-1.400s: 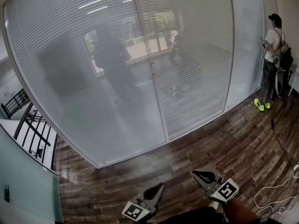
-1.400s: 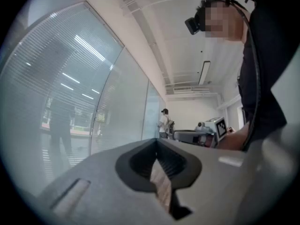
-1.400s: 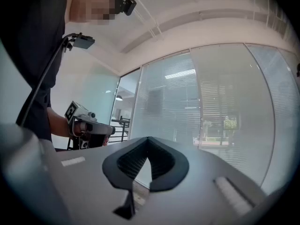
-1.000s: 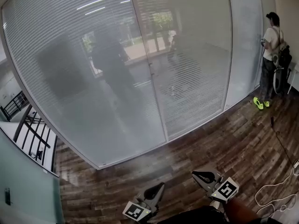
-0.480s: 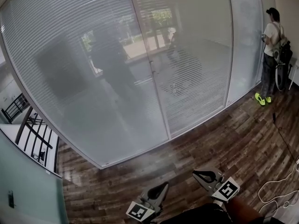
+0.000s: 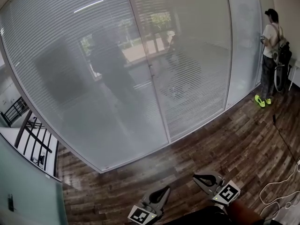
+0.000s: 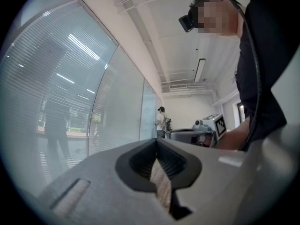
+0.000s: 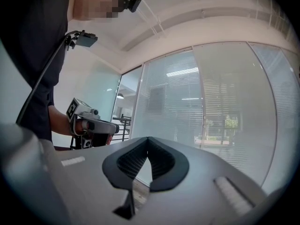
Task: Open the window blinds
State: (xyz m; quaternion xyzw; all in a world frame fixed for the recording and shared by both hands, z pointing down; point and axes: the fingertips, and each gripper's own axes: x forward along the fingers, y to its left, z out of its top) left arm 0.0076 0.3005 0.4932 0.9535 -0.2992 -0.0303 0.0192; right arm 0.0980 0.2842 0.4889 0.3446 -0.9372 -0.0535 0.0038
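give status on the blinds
Left gripper shut, empty. Right gripper shut, empty. Blinds down, untouched. Person at far right, by the glass.

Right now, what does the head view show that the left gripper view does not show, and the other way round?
Only the head view: the wooden floor, a white cable lying on it at the right, and a black railing at the left edge.
Only the left gripper view: the ceiling with a long lamp.
Both: the glass wall with its blinds down, a person standing at its far end, and the left gripper and right gripper, each with closed jaws and holding nothing.
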